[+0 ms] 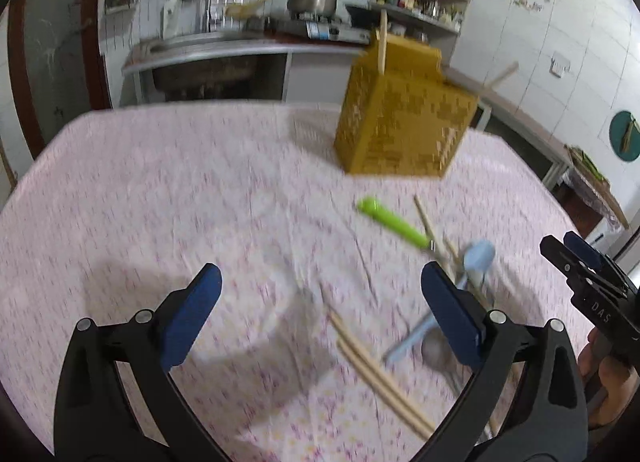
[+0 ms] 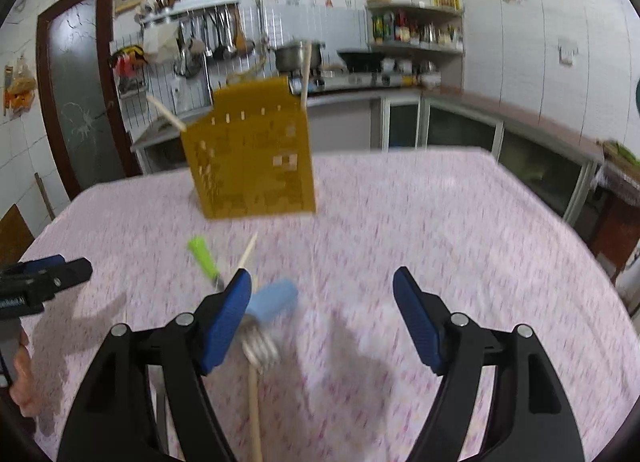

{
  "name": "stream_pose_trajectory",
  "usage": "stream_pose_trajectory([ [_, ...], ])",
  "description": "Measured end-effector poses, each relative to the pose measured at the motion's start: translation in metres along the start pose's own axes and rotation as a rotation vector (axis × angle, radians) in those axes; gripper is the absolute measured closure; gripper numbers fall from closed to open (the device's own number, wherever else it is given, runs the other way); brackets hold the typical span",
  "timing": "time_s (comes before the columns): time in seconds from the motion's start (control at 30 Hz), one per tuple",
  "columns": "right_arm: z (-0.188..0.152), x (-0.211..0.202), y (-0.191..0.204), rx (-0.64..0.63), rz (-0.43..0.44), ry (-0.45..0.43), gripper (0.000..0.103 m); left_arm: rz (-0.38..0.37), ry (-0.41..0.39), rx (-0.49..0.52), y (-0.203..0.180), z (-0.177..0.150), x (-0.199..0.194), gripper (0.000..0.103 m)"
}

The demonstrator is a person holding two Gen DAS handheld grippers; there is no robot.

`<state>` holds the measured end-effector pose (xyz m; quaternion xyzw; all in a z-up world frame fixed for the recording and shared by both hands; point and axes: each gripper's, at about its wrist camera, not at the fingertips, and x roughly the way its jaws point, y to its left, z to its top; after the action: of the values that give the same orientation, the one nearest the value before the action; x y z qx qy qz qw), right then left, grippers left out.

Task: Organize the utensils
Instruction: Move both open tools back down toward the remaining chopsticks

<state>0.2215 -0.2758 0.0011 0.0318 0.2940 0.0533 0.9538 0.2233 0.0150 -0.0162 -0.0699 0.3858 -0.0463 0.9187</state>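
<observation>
Left wrist view: left hand-held gripper (image 1: 320, 310) spread wide, blue pads well apart, nothing gripped between them, hovering over a pink-patterned surface (image 1: 160, 190). Yellow perforated utensil holder (image 1: 404, 122) upright toward the far side of that surface, two wooden chopsticks (image 1: 383, 42) poking out of its top, one upright, one leaning to the right. Loose utensils scattered nearer the camera: green-handled utensil (image 1: 392, 222) lying flat just short of the holder; a pair of chopsticks (image 1: 380, 378) lying side by side between the pads and slightly right of centre; light blue spoon (image 1: 478, 258) beside the right pad, partly hidden behind it; a metal spoon bowl (image 1: 434, 350) just beside that pad too. Right hand-held gripper (image 1: 576, 262) at the right edge, fingers of a person's hand (image 1: 608, 374) below it. Heavy motion blur throughout.

Right wrist view: right hand-held gripper (image 2: 322, 294) released, pads apart, nothing clamped. Same yellow utensil holder (image 2: 252, 158) upright on the pink surface (image 2: 440, 222), left of centre, chopsticks (image 2: 306, 74) sticking up from it. Green-handled utensil (image 2: 202, 258) lying between holder and left pad. Light blue spoon (image 2: 274, 298) just beside the left pad; metal fork (image 2: 260, 350) close under it, tines blurred; one long chopstick (image 2: 254, 402) running toward the bottom edge. Left hand-held gripper (image 2: 48, 274) at the left edge, apart from the utensils.
</observation>
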Motion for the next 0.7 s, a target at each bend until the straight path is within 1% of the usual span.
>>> stream_pose_trajectory([
  [0.13, -0.022, 0.007, 0.007, -0.027, 0.000, 0.100, 0.031, -0.001, 0.059, 0.005, -0.004, -0.014, 0.006, 0.007],
  [0.2, -0.029, 0.009, 0.010, -0.033, -0.001, 0.129, 0.031, -0.007, 0.088, 0.002, -0.005, -0.019, 0.009, 0.008],
  [0.3, -0.038, 0.016, 0.014, -0.033, 0.017, 0.174, 0.033, -0.016, 0.135, 0.005, -0.009, -0.027, 0.015, 0.016],
  [0.37, -0.042, 0.021, 0.018, -0.049, 0.011, 0.198, 0.046, -0.028, 0.168, 0.013, -0.012, -0.032, 0.018, 0.028],
  [0.4, -0.044, 0.025, 0.020, -0.057, 0.010, 0.217, 0.049, -0.031, 0.182, 0.017, -0.014, -0.034, 0.020, 0.031],
  [0.43, -0.045, 0.027, 0.022, -0.056, 0.016, 0.230, 0.053, -0.032, 0.191, 0.020, -0.015, -0.036, 0.021, 0.037],
  [0.47, -0.046, 0.029, 0.023, -0.052, 0.025, 0.242, 0.056, -0.034, 0.202, 0.024, -0.016, -0.038, 0.022, 0.042],
  [0.5, -0.047, 0.031, 0.025, -0.053, 0.035, 0.251, 0.057, -0.039, 0.211, 0.029, -0.018, -0.039, 0.022, 0.045],
  [0.6, -0.045, 0.035, 0.034, -0.076, 0.034, 0.262, 0.061, -0.038, 0.224, 0.051, -0.022, -0.042, 0.023, 0.055],
  [0.7, -0.044, 0.040, 0.038, -0.092, 0.027, 0.276, 0.068, -0.049, 0.246, 0.061, -0.026, -0.042, 0.027, 0.069],
])
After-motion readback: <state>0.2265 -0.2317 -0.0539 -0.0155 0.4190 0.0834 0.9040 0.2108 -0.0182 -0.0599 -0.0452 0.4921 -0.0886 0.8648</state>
